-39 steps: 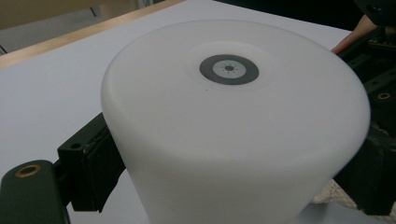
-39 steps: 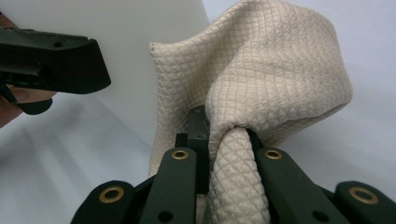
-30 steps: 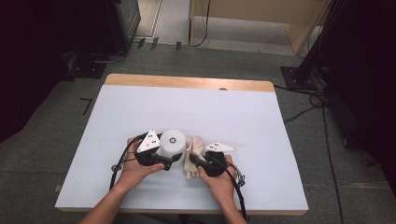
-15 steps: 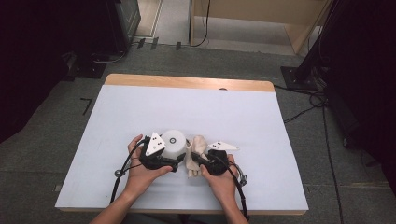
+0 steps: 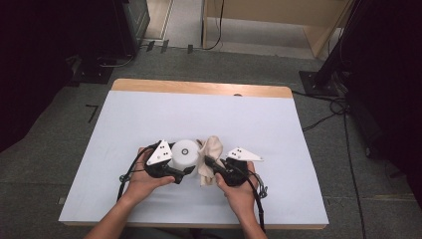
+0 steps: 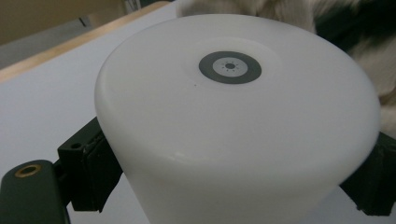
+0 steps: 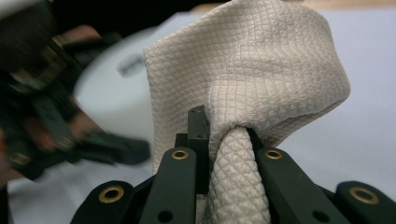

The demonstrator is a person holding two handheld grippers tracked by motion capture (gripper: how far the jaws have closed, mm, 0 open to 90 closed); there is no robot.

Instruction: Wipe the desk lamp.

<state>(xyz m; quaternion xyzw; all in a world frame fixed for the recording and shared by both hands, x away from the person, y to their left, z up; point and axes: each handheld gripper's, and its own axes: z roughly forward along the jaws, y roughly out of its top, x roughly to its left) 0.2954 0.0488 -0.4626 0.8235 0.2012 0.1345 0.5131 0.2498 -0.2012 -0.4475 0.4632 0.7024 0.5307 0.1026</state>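
A white round container (image 5: 184, 151) with a grey ring mark on its top stands on the white table (image 5: 149, 114), near the front middle. My left gripper (image 5: 182, 168) is shut on its side, and black pads (image 6: 88, 172) press the white container (image 6: 233, 116) from both sides. My right gripper (image 5: 211, 164) is shut on a beige waffle-textured cloth (image 5: 209, 149). A bunched fold of the cloth (image 7: 261, 70) is pinched between the jaws and held up against the container's right side (image 7: 112, 93).
The table's wooden far edge (image 5: 199, 88) borders a grey floor with cables (image 5: 323, 119) and dark equipment stands. Both of the person's hands rest near the front edge.
The left hand and its gripper shifted slightly right, then back a little. The container and the cloth stay pressed together in almost the same place.
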